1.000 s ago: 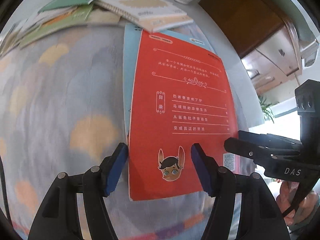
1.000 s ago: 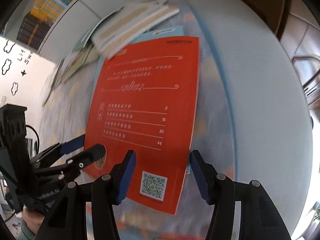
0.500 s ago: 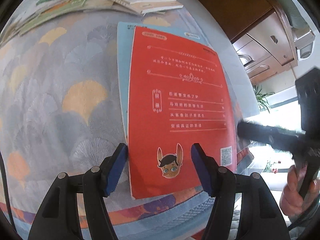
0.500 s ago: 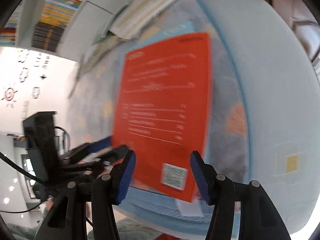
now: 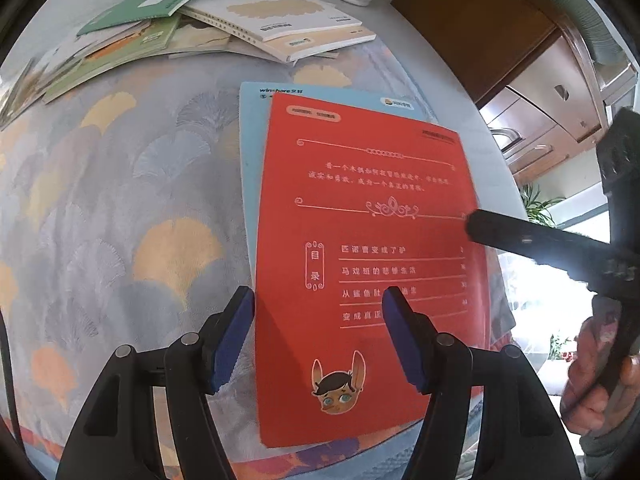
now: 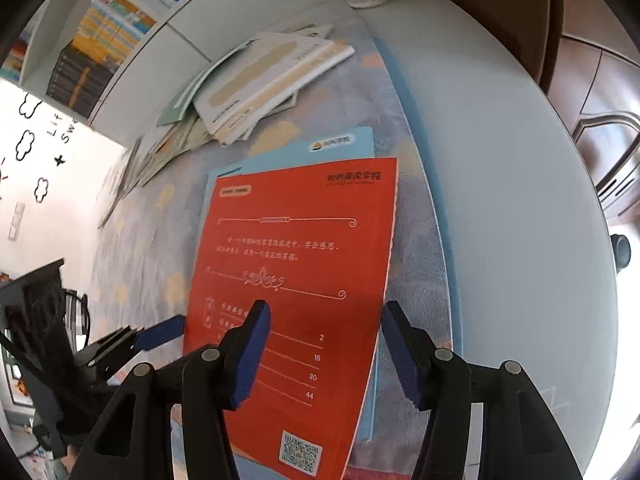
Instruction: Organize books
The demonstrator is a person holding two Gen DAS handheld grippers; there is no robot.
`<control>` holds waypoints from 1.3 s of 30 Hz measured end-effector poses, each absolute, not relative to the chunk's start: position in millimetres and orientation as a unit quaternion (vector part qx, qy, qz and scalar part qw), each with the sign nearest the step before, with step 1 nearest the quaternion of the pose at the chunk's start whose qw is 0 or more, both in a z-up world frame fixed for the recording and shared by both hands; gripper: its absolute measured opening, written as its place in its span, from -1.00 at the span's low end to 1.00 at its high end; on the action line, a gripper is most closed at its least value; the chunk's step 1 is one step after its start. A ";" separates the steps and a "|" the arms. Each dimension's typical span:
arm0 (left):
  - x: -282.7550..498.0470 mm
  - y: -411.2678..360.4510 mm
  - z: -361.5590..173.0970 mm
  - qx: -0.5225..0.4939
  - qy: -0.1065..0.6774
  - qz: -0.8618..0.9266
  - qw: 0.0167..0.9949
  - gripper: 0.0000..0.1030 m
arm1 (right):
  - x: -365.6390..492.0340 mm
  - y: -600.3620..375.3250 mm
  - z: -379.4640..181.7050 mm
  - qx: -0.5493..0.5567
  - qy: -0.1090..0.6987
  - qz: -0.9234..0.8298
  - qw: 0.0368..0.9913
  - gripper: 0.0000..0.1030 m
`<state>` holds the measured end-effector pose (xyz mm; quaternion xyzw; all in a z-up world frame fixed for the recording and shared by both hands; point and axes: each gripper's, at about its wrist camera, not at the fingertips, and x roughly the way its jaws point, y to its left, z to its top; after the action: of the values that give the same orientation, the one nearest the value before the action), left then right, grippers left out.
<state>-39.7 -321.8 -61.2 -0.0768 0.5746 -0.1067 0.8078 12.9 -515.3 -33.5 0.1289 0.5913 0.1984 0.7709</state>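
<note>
Steeply down | left gripper (image 5: 318,334), right gripper (image 6: 324,346) over red book (image 5: 368,264)

The red book (image 5: 360,272) hides most of the blue book (image 5: 250,152) beneath it. The scattered books' (image 5: 36,80) left end blurs out. In the left wrist view the right gripper (image 5: 472,226) is smeared.

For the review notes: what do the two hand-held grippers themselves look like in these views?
Both look alike. The left hand-held gripper and the right hand-held gripper each have two matte black angular plastic fingers tipped with dark blue pads, and round silver pivot pins at the finger joints. A thin black cable runs down the left view's edge. No sleeve is clearly visible.
</note>
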 end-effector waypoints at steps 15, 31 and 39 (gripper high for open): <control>-39.7 -295.5 -64.7 -0.131 0.583 -0.148 0.788 0.24 | -2.9 -516.5 -30.7 0.289 0.581 0.276 0.709 0.04; -27.9 -323.1 -56.4 -0.078 0.567 -0.184 0.799 0.35 | 10.6 -526.4 -56.9 0.209 0.596 0.170 0.756 0.01; -30.8 -311.5 -57.7 -0.073 0.565 -0.175 0.803 0.37 | 0.4 -552.2 -34.1 0.265 0.580 0.205 0.743 0.02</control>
<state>-30.8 -311.5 -57.7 -0.0732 0.5645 -0.1750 0.8033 0.4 -552.2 -34.1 0.2649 0.5800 0.2046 0.7427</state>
